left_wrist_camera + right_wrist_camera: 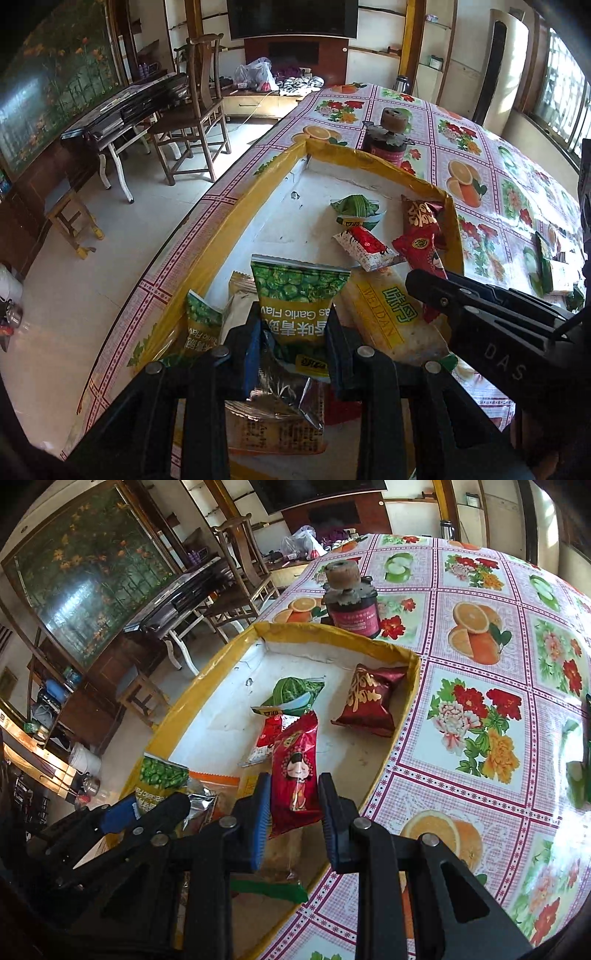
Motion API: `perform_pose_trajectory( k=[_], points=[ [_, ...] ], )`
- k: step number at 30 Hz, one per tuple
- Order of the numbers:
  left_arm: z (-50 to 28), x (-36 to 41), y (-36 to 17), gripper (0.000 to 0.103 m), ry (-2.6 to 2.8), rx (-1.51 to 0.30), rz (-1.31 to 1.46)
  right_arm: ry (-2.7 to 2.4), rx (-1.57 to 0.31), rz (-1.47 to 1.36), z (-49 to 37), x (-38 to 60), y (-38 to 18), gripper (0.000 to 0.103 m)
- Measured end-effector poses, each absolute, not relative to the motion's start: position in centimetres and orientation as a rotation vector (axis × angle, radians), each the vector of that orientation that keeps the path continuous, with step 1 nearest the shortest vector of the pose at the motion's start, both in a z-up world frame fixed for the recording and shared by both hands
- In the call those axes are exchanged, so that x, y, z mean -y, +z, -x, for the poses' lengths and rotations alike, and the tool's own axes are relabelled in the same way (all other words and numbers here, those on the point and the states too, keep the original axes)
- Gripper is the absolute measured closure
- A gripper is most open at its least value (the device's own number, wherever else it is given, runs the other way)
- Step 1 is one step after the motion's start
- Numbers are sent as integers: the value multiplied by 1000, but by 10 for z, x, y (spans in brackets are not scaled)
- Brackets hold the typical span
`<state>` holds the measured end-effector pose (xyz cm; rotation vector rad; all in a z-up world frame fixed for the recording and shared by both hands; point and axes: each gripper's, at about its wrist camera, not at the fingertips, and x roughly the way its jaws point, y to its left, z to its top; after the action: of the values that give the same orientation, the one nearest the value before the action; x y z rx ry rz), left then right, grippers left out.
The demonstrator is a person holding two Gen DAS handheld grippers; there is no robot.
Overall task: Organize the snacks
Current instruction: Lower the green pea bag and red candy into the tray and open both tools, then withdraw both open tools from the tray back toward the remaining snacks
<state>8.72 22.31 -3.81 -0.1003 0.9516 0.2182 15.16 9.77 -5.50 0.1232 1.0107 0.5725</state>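
Floral-print counter [480,709] carries yellow-rimmed white tray [413,664] already holding most snacks; left tool [291,332] pinches green pea packet [299,291], right tool [293,812] grips red cartoon-girl packet [295,771], both over tray, unplaced.

We are looking along the right gripper [293,821] toward the yellow-rimmed tray [413,672], which is sitting on the fruit-and-flower tablecloth [480,709]. Our two blue-padded jaws are standing on either side of a red packet with a cartoon figure [295,771], its lower end between the pads; whether they are pressing it we cannot tell. Inside the tray, a dark red gold-lettered pouch [369,701] is lying near the far right corner, and a green wrapped snack [295,692] is lying just beyond the red packet. At the tray's near left, the left gripper [122,818] is reaching in beside a green pea bag [160,775]. Behind the tray's far rim a dark jar [351,605] is standing.
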Motion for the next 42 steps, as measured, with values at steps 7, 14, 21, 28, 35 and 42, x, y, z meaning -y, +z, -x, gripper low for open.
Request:
perform_pose_trajectory(
  k=[7,14,21,28,35,42],
  points=[
    [-85,-230,-38,35,245,-951,114,592,-987,-159,-148,-87,-47,54],
    [-83,-223,-29,35,233,-938,126,535,-919,-244,-134,-37,-27,50],
    [-83,-177,-23,34,131,-936,92,385,-906,-332,-115,48,-39,50],
    [-86,-105,-18,34,-11,-939,0,227,-904,-396,-97,137,-48,50],
    [-98,-36,-9,32,-144,-925,-107,123,-898,-404,-88,197,-55,50],
    [-115,21,-11,32,-229,-925,-229,56,-899,-383,-95,236,-59,50]
  ],
)
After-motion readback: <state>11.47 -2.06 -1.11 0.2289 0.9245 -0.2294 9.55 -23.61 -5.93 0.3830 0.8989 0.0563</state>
